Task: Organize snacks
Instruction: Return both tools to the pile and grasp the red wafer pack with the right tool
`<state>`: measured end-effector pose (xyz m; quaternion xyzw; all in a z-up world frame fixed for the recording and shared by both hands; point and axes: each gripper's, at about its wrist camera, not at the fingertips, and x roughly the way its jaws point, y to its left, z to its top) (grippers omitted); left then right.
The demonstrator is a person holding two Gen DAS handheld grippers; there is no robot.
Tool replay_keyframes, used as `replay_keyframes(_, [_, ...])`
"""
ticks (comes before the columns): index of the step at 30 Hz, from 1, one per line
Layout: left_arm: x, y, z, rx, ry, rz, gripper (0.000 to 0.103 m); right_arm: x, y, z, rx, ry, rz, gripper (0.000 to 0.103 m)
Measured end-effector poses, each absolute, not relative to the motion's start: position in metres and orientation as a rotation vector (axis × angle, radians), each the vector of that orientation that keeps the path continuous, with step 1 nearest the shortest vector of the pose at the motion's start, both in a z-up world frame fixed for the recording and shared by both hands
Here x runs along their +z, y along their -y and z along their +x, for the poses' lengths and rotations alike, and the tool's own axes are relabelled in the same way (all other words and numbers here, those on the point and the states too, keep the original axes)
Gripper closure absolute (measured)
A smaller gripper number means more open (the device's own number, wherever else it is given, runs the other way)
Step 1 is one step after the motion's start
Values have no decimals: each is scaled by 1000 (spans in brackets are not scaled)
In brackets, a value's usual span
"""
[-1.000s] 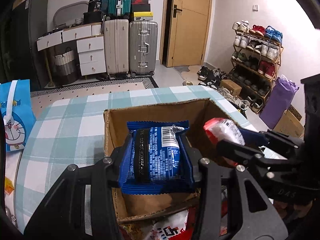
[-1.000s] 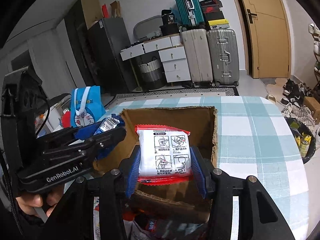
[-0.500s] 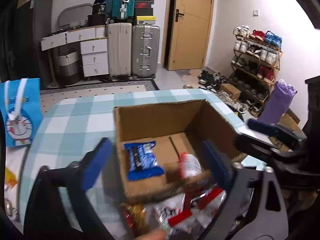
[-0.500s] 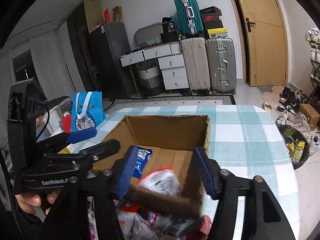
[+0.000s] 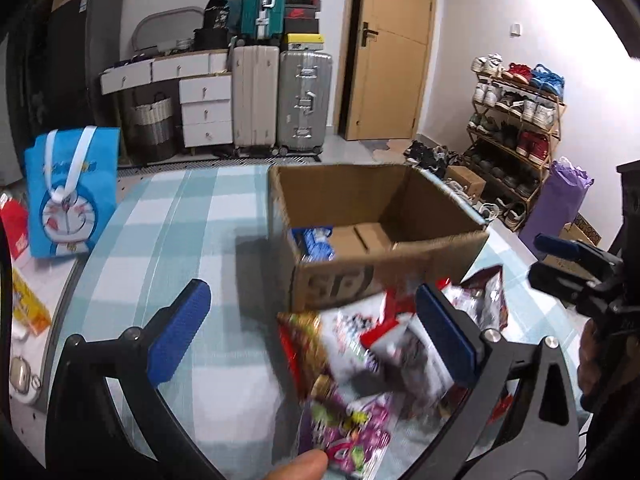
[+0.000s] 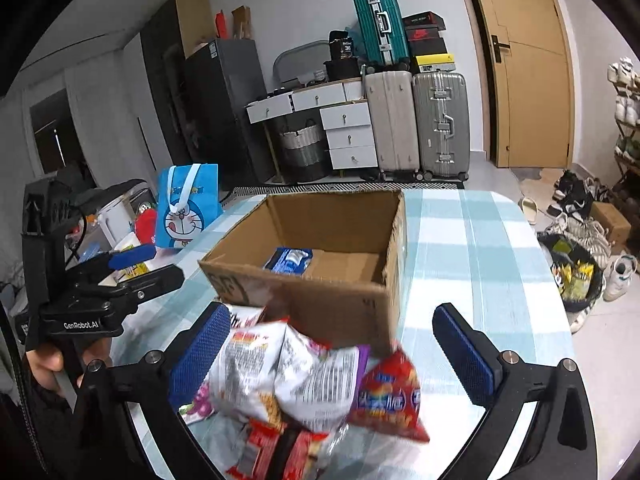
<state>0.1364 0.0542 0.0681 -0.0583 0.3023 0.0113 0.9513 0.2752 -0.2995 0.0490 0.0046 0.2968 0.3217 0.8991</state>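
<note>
Nearest the cameras, both claws stand spread wide and pinch nothing: the left claw (image 5: 312,332) hangs over the near edge of a heap of snack packets (image 6: 304,384), its right pad above the packets, and the right claw (image 6: 330,350) hovers over the same heap, its blue pads on either side of it. The heap lies on the checked teal-and-white surface (image 6: 472,264), pressed against the near wall of the cardboard box; silver-white bags lie in the middle, a red packet (image 6: 390,398) lies tilted at its right edge with one corner pointing toward the box, and a pink-and-green packet (image 5: 352,428) lies at the near side, blurred. Just behind the heap the open cardboard box (image 6: 320,300) sits with its long axis running away from the right camera. Inside, on the box floor toward its left wall, lies a blue snack packet (image 6: 290,260), flat, its long axis running front to back. Farther left, a blue cartoon bag (image 5: 72,192) stands upright at the surface's edge. Beyond, suitcases (image 6: 416,120) line the far wall
</note>
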Motion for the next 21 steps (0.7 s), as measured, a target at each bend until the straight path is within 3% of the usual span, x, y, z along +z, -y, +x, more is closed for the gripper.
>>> replay_keyframes(21, [28, -55, 101, -35, -681, -124, 1, 28, 308, 248, 640, -653, -25, 0])
